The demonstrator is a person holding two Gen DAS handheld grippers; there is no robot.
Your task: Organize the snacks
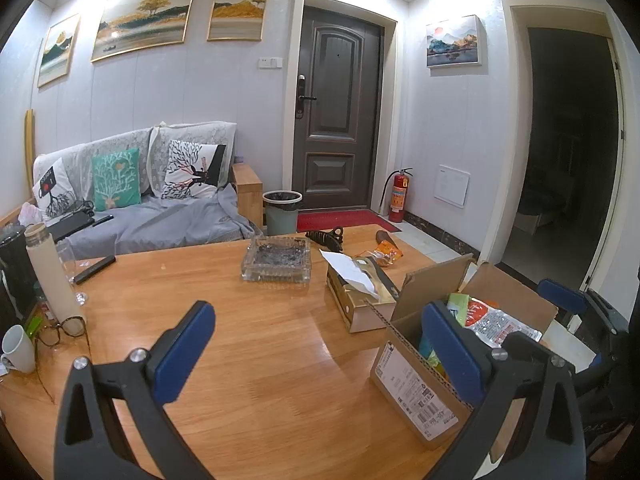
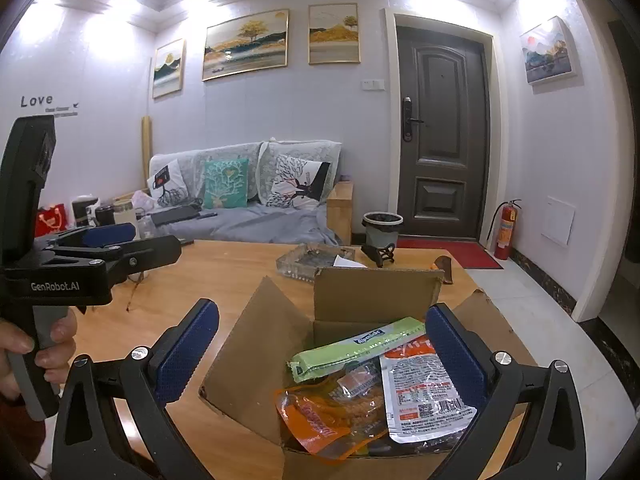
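Snacks fill the cardboard box — right gripper and left gripper both gape wide, empty. Descend squarely onto one packet — avoid flaps.

The open brown cardboard box stands on the wooden tabletop, at its right end. In the box lie a long green snack packet toward the back, a white and red printed pouch to the right of it, and an orange snack bag in front. Just left of the box sits a gold tissue carton; behind and left of that, a square glass ashtray. Behind the box, near the tabletop's far edge, lies a small orange packet. Well to the left of the box stand a tall cream flask and a white mug.
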